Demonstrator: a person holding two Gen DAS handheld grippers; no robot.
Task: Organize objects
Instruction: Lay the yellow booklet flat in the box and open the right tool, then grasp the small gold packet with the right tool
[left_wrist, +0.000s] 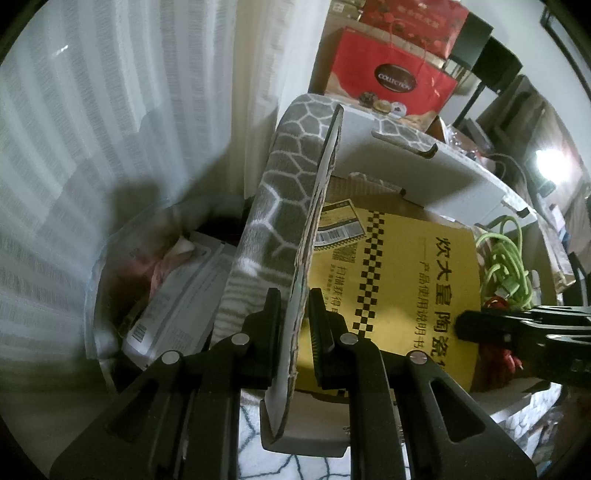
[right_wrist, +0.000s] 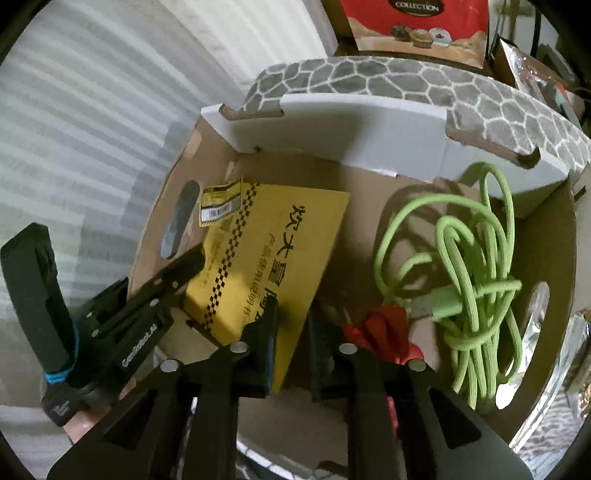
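Note:
A cardboard box with a grey stone-pattern outside (right_wrist: 406, 79) stands open. Inside lie a yellow booklet with black print (right_wrist: 273, 251), a coiled green cable (right_wrist: 476, 280) and a red item (right_wrist: 388, 332). My left gripper (left_wrist: 293, 325) is shut on the box's left flap (left_wrist: 295, 206), which stands on edge between its fingers. My right gripper (right_wrist: 291, 332) is inside the box with its jaws slightly apart around the booklet's near corner. The left gripper also shows in the right wrist view (right_wrist: 147, 310), at the box's left wall. The booklet (left_wrist: 399, 280) and cable (left_wrist: 506, 266) show in the left wrist view.
A red gift bag marked COLLECTION (left_wrist: 391, 74) stands behind the box. White curtains (left_wrist: 92, 129) hang at the left. A clear bag with papers (left_wrist: 173, 295) lies left of the box. A bright lamp (left_wrist: 550, 162) is at the far right.

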